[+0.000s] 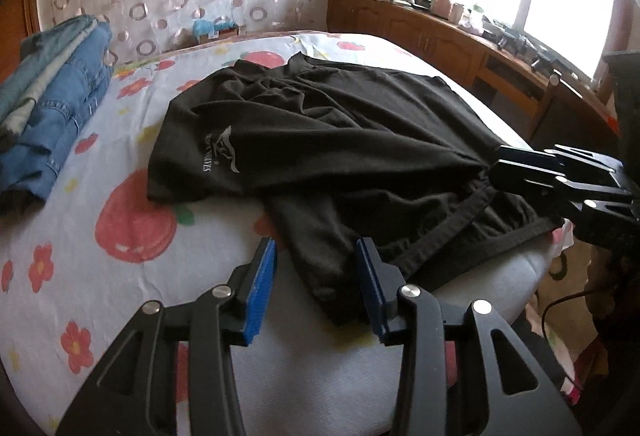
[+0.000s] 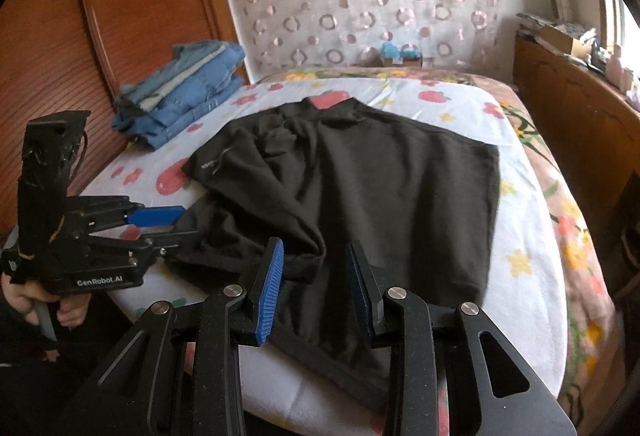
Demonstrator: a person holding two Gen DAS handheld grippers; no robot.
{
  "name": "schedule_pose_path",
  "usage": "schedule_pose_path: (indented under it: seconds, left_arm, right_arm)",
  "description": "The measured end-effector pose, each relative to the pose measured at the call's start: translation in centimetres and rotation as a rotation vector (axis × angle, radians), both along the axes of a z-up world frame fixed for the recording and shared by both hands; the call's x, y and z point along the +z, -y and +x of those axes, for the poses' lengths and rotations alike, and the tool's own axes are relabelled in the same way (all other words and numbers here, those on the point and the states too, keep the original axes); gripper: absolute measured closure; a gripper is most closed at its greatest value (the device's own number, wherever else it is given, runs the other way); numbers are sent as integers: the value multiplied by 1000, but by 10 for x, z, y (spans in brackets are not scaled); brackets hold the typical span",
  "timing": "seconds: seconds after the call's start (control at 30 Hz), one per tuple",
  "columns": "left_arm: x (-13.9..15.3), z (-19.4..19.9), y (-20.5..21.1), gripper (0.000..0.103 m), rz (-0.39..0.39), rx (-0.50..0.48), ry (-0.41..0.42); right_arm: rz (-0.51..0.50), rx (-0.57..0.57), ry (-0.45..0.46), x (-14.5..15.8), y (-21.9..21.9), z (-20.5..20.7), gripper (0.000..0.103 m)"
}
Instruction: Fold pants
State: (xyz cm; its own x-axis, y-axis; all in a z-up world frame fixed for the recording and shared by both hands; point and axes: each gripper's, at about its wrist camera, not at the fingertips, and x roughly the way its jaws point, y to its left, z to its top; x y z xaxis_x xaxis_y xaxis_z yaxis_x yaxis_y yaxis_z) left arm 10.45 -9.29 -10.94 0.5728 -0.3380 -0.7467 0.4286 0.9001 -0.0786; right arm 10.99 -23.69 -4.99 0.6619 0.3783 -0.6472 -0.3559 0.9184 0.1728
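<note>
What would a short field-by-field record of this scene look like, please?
Surface: bed with flowered sheet
Task item: black pants, spread out but rumpled, pale logo facing up
Left gripper: open, at the near edge of the pants, pads not pressing
Right gripper: closed on a bunch of the pants' cloth; creases run to its tip
Other laundry: folded jeans stack at the far left of the bed, apart from the pants
Background: wooden cabinet under the window
</note>
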Motion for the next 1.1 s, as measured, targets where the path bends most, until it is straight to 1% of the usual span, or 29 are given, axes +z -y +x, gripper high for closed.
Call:
schedule_pose_path:
  seconds: [0.07, 0.1, 0.13, 0.2, 0.27, 0.33, 0.47, 0.5, 0.67, 0.8, 0.93, 1.03, 1.1]
  left_arm:
    - [0, 0, -1, 56, 6, 9, 8]
    - [-1, 0, -2, 49, 8, 20, 13]
    - [-1, 0, -4, 48, 6, 29, 17]
    - [-1, -2, -6, 48, -4, 27, 25]
    - [-1, -3, -5, 47, -4, 30, 32]
    - [0, -3, -5, 47, -4, 31, 38]
    - [1, -3, -7, 47, -6, 32, 31]
    - [1, -3, -7, 47, -8, 32, 29]
    - [5, -4, -8, 47, -23, 29, 18]
    - [11, -6, -9, 47, -43, 26, 34]
    - [20, -9, -9, 47, -56, 26, 56]
    - [26, -11, -8, 47, -65, 27, 69]
    - [30, -12, -7, 47, -70, 25, 77]
  right_arm:
    - [1, 6, -12, -4, -3, 3, 72]
    - [0, 8, -17, -7, -5, 4, 73]
    - [-3, 8, -26, -11, -6, 6, 73]
    - [-4, 10, -36, -15, -6, 6, 74]
    - [-4, 11, -44, -19, -7, 8, 79]
    - [-5, 11, -51, -22, -8, 11, 81]
    - [-1, 12, -52, -22, -9, 12, 93]
    - [-3, 12, -48, -22, -9, 12, 95]
    - [-11, 19, -12, -15, -11, 7, 100]
    - [7, 8, 47, -3, -8, -2, 100]
    - [-6, -1, 120, 15, -7, -12, 100]
    - [-37, -16, 139, 24, -8, -16, 100]
    - [-33, -23, 157, 30, -5, -20, 101]
